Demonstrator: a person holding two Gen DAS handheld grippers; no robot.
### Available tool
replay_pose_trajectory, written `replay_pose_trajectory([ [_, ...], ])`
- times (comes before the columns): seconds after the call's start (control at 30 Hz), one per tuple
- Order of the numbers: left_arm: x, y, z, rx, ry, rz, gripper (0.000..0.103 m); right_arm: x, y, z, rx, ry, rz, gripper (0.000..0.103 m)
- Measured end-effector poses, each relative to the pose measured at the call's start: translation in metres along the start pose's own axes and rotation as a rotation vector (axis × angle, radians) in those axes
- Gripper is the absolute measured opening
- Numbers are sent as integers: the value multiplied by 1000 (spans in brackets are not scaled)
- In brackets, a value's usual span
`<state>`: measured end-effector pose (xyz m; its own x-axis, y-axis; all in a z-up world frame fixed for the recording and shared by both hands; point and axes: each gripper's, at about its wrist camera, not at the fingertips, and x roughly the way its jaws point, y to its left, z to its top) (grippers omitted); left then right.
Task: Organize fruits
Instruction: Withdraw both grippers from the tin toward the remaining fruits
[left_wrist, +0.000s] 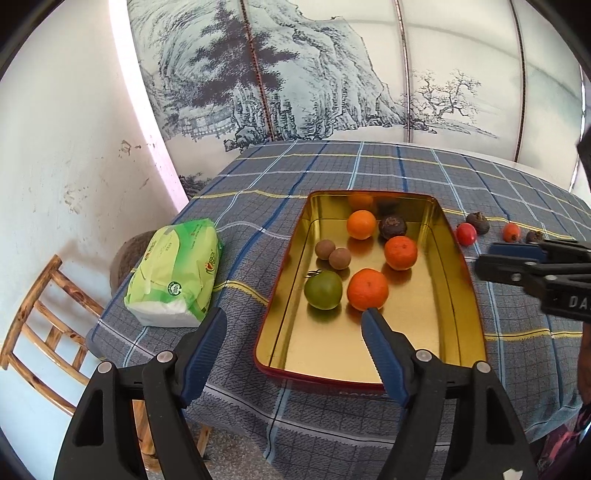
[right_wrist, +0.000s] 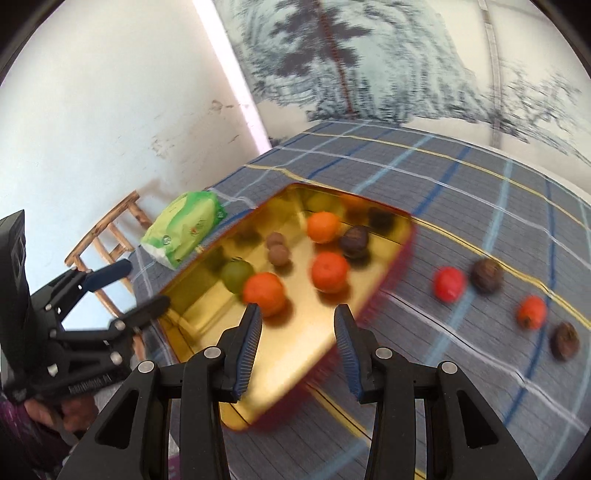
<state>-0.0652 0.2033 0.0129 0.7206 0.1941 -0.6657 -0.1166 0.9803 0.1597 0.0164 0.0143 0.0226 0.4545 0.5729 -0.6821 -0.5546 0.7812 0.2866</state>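
Both grippers, left gripper (left_wrist: 293, 325) & right gripper (right_wrist: 297, 323), gape empty over gold tin (left_wrist: 463, 280); risk: round red fruit (right_wrist: 448, 284) at frame right rolls off when nudged.

Setting read to me as a lived-in home, a dining corner. A table under a plaid cloth (left_wrist: 406, 173) stood against a folding screen (left_wrist: 332, 74) painted with ink landscape at 12 o'clock. Scuffed white wall (left_wrist: 74, 147) and a wooden chair (left_wrist: 48, 325) sat at 9; a tissue pack (left_wrist: 173, 273) lay on the cloth.
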Motion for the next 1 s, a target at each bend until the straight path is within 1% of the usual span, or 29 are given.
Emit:
replay_pose_trajectory([
  [0.13, -3, -10, 5, 26, -5, -1, 74, -22, -40, -18, 73, -12, -64, 44],
  [0.2, -5, -16, 6, 40, -8, -1, 75, -35, -65, -30, 126, -20, -103, 47],
  [0.37, -12, -34, 10, 90, -16, -1, 77, -66, -129, -61, 235, -25, -248, 49],
  [0.47, -15, -49, 13, 124, -21, -6, 77, -85, -158, -77, 255, -30, -354, 50],
  [0.57, -17, -65, 16, 157, -22, -16, 77, -101, -188, -91, 303, -30, -415, 54],
  [0.7, -20, -89, 19, 214, -31, -24, 77, -114, -223, -106, 388, -30, -456, 55],
  [0.77, -20, -100, 21, 237, -28, -45, 77, -120, -238, -112, 419, -38, -468, 55],
  [0.87, -18, -116, 27, 258, -4, -107, 77, -128, -249, -116, 428, -53, -483, 58],
  [0.97, -12, -131, 35, 266, 20, -160, 77, -132, -253, -119, 433, -80, -461, 59],
  [1.0, -10, -136, 38, 270, 23, -164, 77, -133, -254, -121, 432, -82, -457, 59],
])
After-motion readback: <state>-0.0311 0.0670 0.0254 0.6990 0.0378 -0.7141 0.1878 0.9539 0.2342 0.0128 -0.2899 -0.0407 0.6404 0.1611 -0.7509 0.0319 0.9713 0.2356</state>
